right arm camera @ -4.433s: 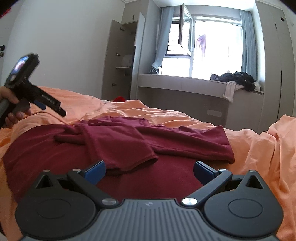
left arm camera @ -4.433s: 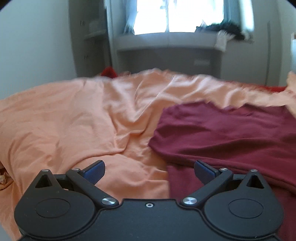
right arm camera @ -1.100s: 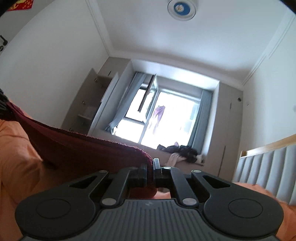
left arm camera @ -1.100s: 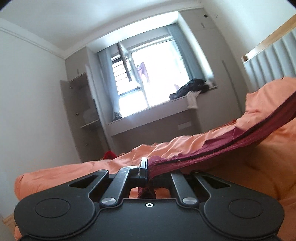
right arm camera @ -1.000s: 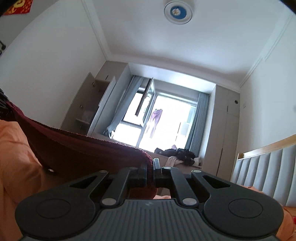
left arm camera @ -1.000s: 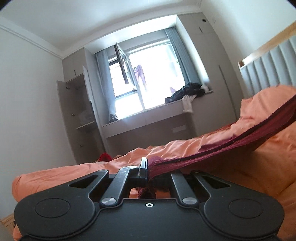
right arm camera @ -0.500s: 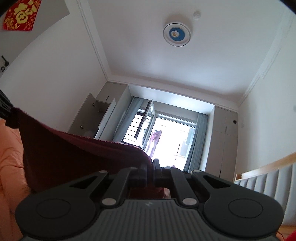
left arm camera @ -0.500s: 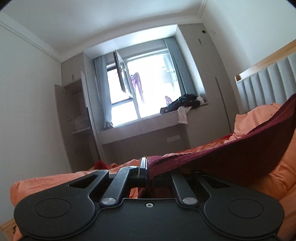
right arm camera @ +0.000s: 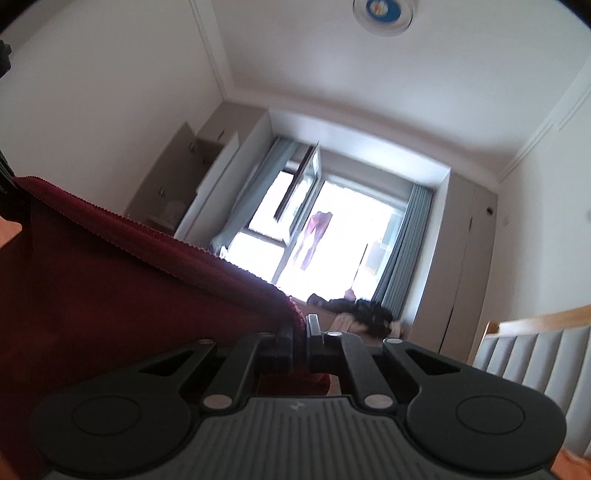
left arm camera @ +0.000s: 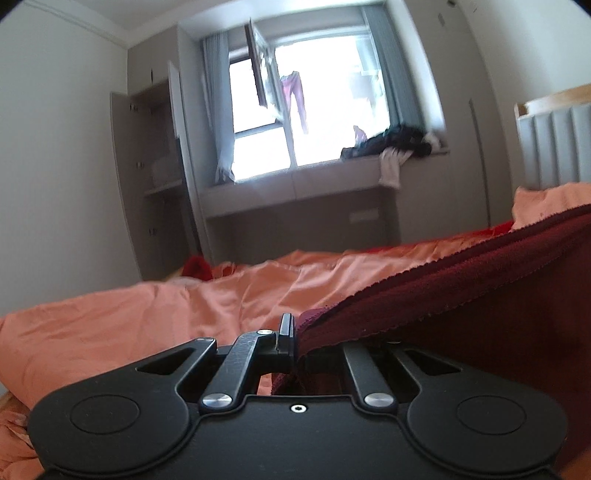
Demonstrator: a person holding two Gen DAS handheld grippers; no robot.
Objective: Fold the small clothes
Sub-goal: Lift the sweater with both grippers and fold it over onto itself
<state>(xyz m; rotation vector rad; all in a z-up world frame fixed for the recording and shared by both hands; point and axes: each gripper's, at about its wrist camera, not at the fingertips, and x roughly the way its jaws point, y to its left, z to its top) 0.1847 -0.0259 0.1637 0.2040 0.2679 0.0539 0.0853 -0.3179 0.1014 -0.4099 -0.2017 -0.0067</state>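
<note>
Left wrist view has one dark red garment (left arm camera: 461, 295), a nubbly knit with a fine zigzag-stitched hem, pinched at its corner by the left gripper (left arm camera: 295, 334), whose jaws are pressed together on the cloth. From there the fabric stretches up and away to the right, lifted above the bed. Right wrist view shows the same garment (right arm camera: 110, 280) running off to the left from the right gripper (right arm camera: 304, 332), likewise clamped tight on a hem corner. No readable writing shows on either tool. Below lies a rumpled, smooth orange duvet (left arm camera: 166, 314). Beyond it one window (left arm camera: 314, 99) stands open, a purple garment (left arm camera: 297, 98) hanging outside, with a heap of dark clothes (left arm camera: 391, 142) on the sill. A round ceiling light (right arm camera: 382, 13) and a padded grey headboard (right arm camera: 535, 362) with vertical channels appear overhead and at right.
</note>
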